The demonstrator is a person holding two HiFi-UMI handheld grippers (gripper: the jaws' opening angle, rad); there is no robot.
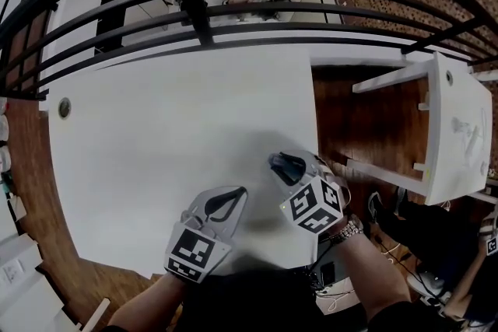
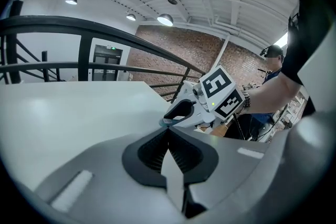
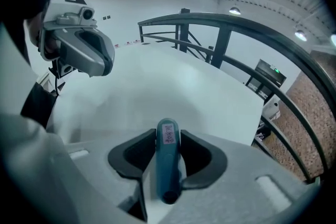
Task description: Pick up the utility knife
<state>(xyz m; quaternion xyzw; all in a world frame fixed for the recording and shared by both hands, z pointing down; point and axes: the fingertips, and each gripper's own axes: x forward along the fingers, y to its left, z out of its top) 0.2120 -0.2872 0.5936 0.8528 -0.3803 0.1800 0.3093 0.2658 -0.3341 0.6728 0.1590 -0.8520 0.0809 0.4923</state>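
Observation:
A blue utility knife (image 3: 168, 165) with a small label near its front end lies lengthwise between my right gripper's (image 3: 167, 135) dark pads, and both pads press on it. In the head view the right gripper (image 1: 278, 162) hangs over the near right part of the white table (image 1: 156, 144), pointing steeply down, with the knife's blue end (image 1: 274, 161) at its tip. My left gripper (image 1: 238, 192) is beside it to the left, jaws together with nothing between them. In the left gripper view its pads (image 2: 169, 129) meet, and the right gripper (image 2: 181, 113) is just ahead.
A black metal railing (image 1: 233, 12) runs along the table's far edge. The table's right edge drops to a wooden floor (image 1: 366, 113), where a white table (image 1: 459, 120) lies on its side. A person's legs (image 1: 436, 237) show at the lower right.

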